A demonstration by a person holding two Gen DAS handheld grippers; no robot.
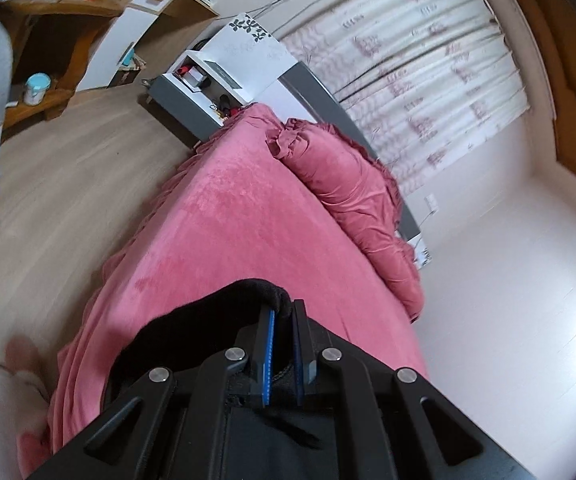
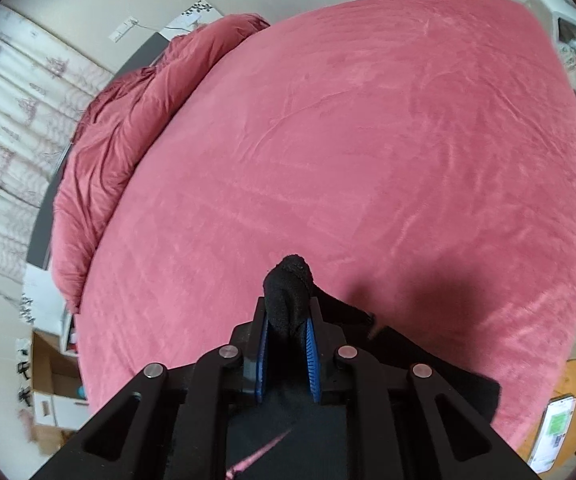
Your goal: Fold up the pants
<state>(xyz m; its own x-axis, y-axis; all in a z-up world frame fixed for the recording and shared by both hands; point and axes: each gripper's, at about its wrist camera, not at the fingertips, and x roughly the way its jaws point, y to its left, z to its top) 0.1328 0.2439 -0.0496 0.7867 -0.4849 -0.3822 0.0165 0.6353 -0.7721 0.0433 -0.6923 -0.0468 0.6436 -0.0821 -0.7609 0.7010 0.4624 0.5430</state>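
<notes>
Both grippers are clamped on the black pants (image 1: 191, 328), lifted above the pink bedspread (image 2: 368, 160): the left gripper (image 1: 282, 312) pinches an edge, the right gripper (image 2: 288, 316) a bunched fold; which part, perhaps the waistband, is unclear.

No readable text in either view.

The phone (image 2: 554, 436) lying at the lower right edge of the right wrist view has a lit screen with a green block and some small rows beneath it, but they are far too small and blurred to make out as words or numbers. The white panel (image 1: 247, 46) behind the head of the bed carries only a dark flower pattern, no lettering. The blue-lidded tub (image 1: 36, 88) on the wooden shelf at the upper left of the left wrist view shows a pale label whose print cannot be read.
</notes>
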